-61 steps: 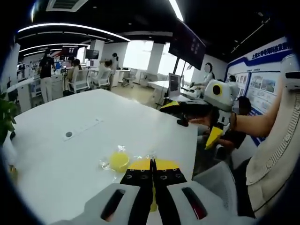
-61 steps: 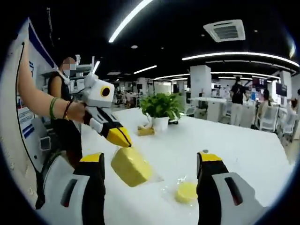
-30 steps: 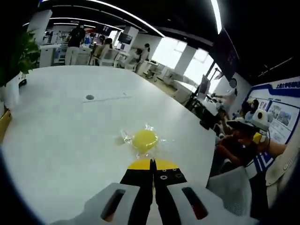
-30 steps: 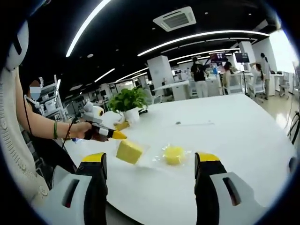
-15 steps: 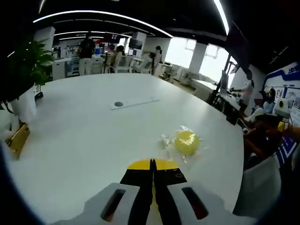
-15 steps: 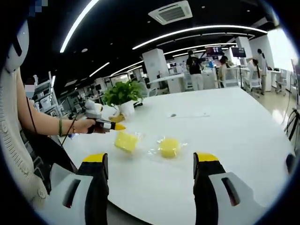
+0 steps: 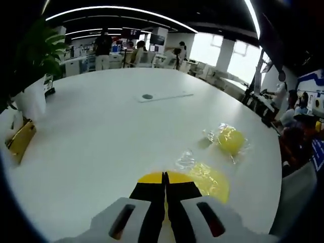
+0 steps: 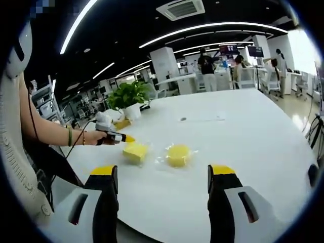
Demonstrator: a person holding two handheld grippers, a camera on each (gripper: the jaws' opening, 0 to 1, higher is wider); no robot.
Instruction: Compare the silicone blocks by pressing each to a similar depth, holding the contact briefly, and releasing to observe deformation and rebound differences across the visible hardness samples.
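Two yellow silicone samples in clear wrappers lie on the white table (image 8: pixel 243 126). In the right gripper view the square block (image 8: pixel 135 151) sits left of the round block (image 8: pixel 178 154). A hand holds my left gripper (image 8: pixel 127 137) with its yellow tip at the square block's upper left edge; I cannot tell whether they touch. In the left gripper view my left gripper (image 7: pixel 164 175) is shut with nothing between its jaws, the square block (image 7: pixel 210 181) lies just right of its tip, and the round block (image 7: pixel 230 139) lies farther off. My right gripper (image 8: pixel 162 174) stands open, short of both blocks.
A potted plant (image 8: pixel 129 97) stands at the table's far left; in the left gripper view the plant (image 7: pixel 30 66) has a small tan box (image 7: pixel 20 142) beside it. A round port (image 7: pixel 147 96) is set in the tabletop. People and desks fill the background.
The left view has swung, so the square block now appears beside the shut tip. In the right view the left gripper's tip stays by the square block; both blocks look slightly farther away.
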